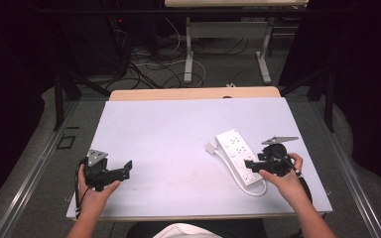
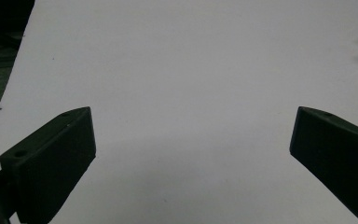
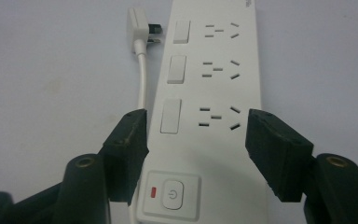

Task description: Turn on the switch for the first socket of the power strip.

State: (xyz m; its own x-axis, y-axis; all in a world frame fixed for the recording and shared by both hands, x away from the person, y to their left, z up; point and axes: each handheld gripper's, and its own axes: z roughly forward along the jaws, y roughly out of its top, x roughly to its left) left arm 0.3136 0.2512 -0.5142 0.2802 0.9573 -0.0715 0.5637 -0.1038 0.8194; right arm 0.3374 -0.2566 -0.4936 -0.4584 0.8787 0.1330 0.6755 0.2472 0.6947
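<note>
Here, in the high view, a white power strip (image 1: 237, 155) lies slantwise on the right half of the pale, matte table (image 1: 168, 134), a long flat plastic slab with its round cord looping at the near end and a small blocky plug (image 1: 211, 148) just off its left side. The right gripper (image 1: 250, 164) (black, angular, topped by a grey three-cornered plate) reaches over the strip's near end from the right. The left gripper (image 1: 124, 171) sits at the near left, well apart from the strip.

In the left gripper view its two blunt black jaws stand wide apart over bare, smooth table, holding nothing.

In the right gripper view the right gripper (image 3: 196, 135) straddles the strip (image 3: 214, 93): jaws parted about its width, one at each long edge, above the square power button (image 3: 172, 195); whether the pads press I cannot tell, though they look slack. Three rocker switches and socket slots run toward the far end, the plug (image 3: 137, 25) beside them
</note>
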